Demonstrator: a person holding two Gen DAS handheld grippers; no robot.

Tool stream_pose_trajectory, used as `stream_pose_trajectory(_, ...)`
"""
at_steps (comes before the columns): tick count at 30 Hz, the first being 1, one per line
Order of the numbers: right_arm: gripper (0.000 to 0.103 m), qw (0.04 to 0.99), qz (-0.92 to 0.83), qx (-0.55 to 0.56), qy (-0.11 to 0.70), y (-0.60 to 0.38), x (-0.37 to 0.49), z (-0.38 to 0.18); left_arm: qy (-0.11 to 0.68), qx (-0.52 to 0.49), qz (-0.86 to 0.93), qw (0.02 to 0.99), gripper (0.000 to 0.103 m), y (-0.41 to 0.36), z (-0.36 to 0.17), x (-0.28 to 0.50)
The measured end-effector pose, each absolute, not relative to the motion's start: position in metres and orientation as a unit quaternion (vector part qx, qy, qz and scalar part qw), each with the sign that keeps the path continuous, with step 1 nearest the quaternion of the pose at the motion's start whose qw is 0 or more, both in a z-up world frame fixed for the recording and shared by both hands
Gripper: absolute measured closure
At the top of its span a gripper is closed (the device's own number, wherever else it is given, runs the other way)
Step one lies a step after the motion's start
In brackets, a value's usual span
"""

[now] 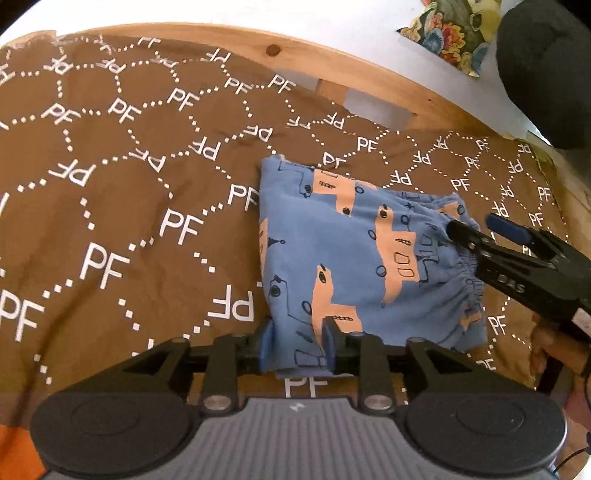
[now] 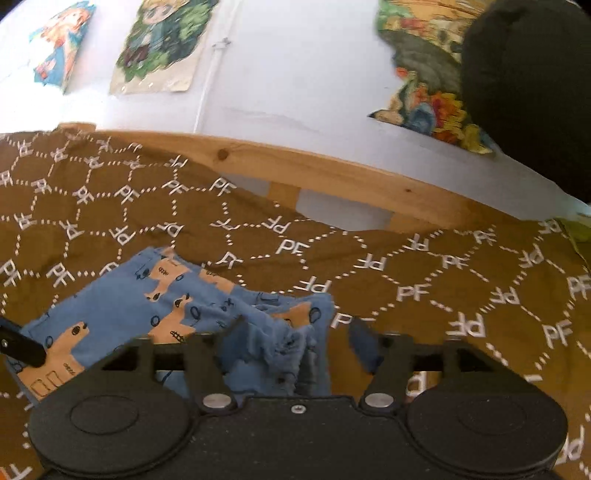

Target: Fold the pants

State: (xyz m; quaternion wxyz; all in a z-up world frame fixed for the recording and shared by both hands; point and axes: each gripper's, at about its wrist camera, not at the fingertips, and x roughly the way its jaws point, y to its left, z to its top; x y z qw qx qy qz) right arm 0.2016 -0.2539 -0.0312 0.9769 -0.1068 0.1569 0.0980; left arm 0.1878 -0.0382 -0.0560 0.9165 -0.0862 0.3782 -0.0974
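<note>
Small blue pants (image 1: 347, 258) with orange animal prints lie folded on a brown bedspread (image 1: 110, 192) printed with white "PF" letters. My left gripper (image 1: 297, 343) straddles the near edge of the pants, jaws partly apart with cloth between the blue pads. My right gripper (image 1: 476, 229) shows at the right, open, one finger on the elastic waistband. In the right wrist view the pants (image 2: 122, 314) lie left and below, and my right gripper (image 2: 295, 336) is open over the bunched waistband. The left gripper's finger (image 2: 22, 343) enters from the left.
A wooden bed frame (image 1: 369, 74) runs along the far edge against a white wall with posters (image 2: 159, 44). A floral cloth (image 1: 454, 29) and a dark object (image 1: 546, 74) sit at the far right. A hand (image 1: 550, 350) holds the right gripper.
</note>
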Motion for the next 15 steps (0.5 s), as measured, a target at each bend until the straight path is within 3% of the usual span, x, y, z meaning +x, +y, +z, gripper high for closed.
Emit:
stream_pose_trajectory(4,0.009,0.982,0.085,-0.073,0.153,-0.265,0.175,-0.020,0.360,-0.078,-0.096,0.925,0.031,-0.044,-0.044,0.174)
stream_pose_trajectory(5,0.003,0.983,0.083,-0.064,0.151,-0.267,0.167,-0.016,0.353,-0.078,-0.094,0.928,0.026,-0.046,-0.041,0.169)
stream_pose_trajectory(7,0.001,0.985,0.080,-0.048,0.148,-0.271,0.151,-0.011,0.341,-0.074,-0.089,0.933,0.009,-0.048,-0.034,0.160)
stream_pose_trajectory(9,0.001,0.985,0.079,-0.036,0.149,-0.273,0.137,-0.007,0.325,-0.064,-0.080,0.940,0.001,-0.050,-0.027,0.149)
stream_pose_trajectory(15,0.001,0.985,0.079,-0.006,0.152,-0.272,0.099,-0.003,0.298,-0.018,-0.060,0.953,0.000,-0.057,-0.016,0.126)
